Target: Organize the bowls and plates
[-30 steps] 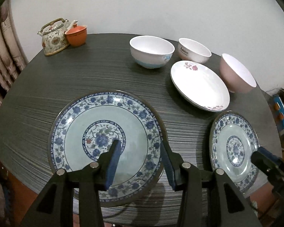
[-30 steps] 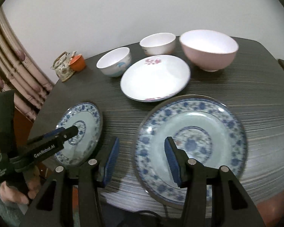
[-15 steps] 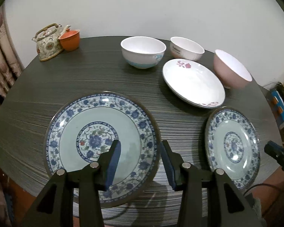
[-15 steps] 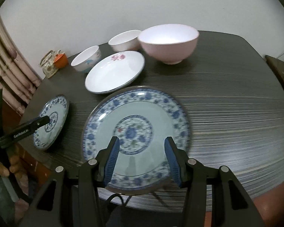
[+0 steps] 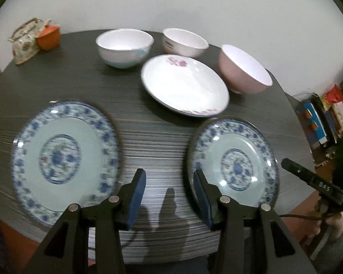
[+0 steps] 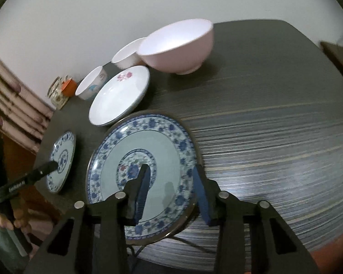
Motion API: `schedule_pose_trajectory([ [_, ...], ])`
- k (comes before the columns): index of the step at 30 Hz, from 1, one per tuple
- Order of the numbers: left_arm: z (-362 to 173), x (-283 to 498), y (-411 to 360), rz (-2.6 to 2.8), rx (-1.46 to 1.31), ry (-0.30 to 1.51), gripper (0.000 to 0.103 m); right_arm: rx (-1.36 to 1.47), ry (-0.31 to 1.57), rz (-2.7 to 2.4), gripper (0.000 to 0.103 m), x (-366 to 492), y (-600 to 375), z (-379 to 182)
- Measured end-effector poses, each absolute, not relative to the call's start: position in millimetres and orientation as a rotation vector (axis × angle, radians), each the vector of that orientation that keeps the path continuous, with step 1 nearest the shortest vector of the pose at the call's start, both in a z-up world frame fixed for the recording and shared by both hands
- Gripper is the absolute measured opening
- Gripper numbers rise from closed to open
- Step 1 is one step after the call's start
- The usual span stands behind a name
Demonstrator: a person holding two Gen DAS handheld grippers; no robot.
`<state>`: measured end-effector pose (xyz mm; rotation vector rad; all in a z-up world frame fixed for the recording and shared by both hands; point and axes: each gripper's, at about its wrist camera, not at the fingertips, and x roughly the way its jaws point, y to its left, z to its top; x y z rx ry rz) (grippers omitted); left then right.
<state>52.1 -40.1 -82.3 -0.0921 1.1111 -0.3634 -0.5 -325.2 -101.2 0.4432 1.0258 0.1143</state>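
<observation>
1. Your right hand-held gripper (image 6: 171,191) is hiding part of the blue plate (image 6: 144,159); its jaws have just been closing, straddling the rim without pressing.
2. Your left hand-held gripper (image 5: 169,196) is hovering apart over bare desk (image 5: 155,141).
3. Bowls are crowding behind; the pink bowl (image 6: 178,48) is covering another.

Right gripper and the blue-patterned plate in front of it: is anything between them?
Nothing visible. The right gripper already straddles the near right rim of the blue-patterned plate; its jaws have just been closing, rim between them.

patterned teapot (image 5: 25,45), orange cup (image 5: 49,37), curtain (image 6: 13,107)
</observation>
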Motion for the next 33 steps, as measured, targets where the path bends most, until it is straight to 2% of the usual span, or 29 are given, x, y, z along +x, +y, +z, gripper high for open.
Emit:
schedule_pose_trajectory([
  [7,-96,60,-53,-0.409,-0.194,1.171,0.044,0.503,1.050,0.129,0.034,1,-334,-110],
  [10,-102,63,-55,-0.421,-0.217,1.184,0.044,0.527,1.063,0.128,0.030,4,-337,-116],
  [24,-126,80,-60,-0.456,-0.372,1.306,0.044,0.616,1.083,0.132,0.030,8,-349,-129],
  [33,-127,82,-64,-0.464,-0.361,1.324,0.044,0.643,1.105,0.143,0.024,11,-349,-136],
])
